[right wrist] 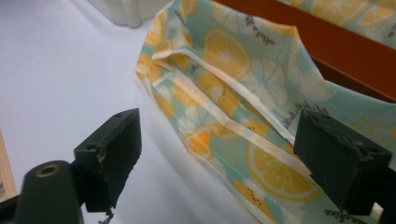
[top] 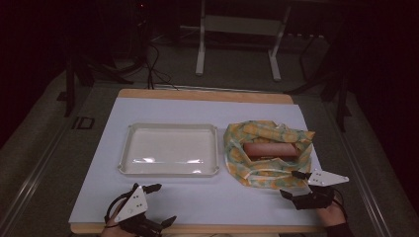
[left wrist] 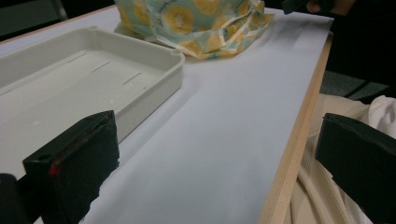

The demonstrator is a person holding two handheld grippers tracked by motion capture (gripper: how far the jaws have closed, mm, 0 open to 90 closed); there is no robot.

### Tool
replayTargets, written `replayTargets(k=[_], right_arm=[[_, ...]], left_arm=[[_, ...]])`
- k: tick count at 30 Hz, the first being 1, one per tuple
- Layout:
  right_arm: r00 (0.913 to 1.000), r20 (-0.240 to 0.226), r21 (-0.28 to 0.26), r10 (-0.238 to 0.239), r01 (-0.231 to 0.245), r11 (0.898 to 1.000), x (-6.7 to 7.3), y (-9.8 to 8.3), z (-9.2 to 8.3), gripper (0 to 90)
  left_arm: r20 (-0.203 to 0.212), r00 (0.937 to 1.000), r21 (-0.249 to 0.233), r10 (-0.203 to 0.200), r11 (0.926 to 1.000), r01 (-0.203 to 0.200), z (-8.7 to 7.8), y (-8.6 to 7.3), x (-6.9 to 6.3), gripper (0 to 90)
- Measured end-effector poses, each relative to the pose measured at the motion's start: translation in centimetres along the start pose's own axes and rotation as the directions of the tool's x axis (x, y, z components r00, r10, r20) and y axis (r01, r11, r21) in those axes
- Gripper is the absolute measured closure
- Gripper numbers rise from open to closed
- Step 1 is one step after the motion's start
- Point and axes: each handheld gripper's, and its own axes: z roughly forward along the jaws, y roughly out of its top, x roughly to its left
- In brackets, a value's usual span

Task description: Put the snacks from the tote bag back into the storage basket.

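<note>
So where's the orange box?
In the high view, the box lies inside the open lemon cloth at the table's right, beside the tray.

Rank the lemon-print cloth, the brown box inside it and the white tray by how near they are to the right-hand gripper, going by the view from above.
From the right gripper, in the high view:
1. Lemon-print cloth: right beside the jaws, just ahead.
2. Brown box: farther back, lying in the cloth.
3. White tray: off to the left, mid-table.

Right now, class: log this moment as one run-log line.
left claw: open, idle | right claw: open at lemon-print cloth | red box: on cloth | tray: empty
</note>
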Motion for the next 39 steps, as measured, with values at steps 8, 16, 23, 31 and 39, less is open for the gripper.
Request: replayTargets(k=[8, 16, 23, 31, 39], right_arm=[[0.9992, -0.027, 0.058, 0.028, -0.027, 0.998, -0.3, 0.6, -0.2, 12.4], [0.9961, -0.081, 0.098, 0.034, -0.026, 0.995, -0.4, 1.4, 0.0, 12.1], [0.9855, -0.167, 0.112, -0.026, 0.045, 0.993, 0.1, 2.1, 0.3, 10.9], [0.975, -0.208, 0.1, -0.078, 0.101, 0.99, 0.9, 3.3, 0.9, 11.0], [0.9687, -0.223, 0.077, -0.11, 0.13, 0.989, 1.1, 4.6, 0.9, 10.9]], left_arm=[[0.006, 0.9998, -0.016, -0.018, 0.9997, 0.019, 0.0, 0.1, -0.3, 0.0], [0.009, 0.9998, 0.017, -0.015, 0.9997, 0.015, 0.3, -0.1, -0.2, 0.0], [0.023, 0.999, 0.014, -0.039, 0.9992, 0.039, 0.3, -0.2, 0.1, 0.0], [0.024, 0.9988, 0.008, -0.043, 0.999, 0.043, 0.3, -0.2, 0.2, 0.0], [0.021, 0.9992, 0.003, -0.033, 0.9995, 0.033, 0.3, -0.2, 0.3, 0.0]])
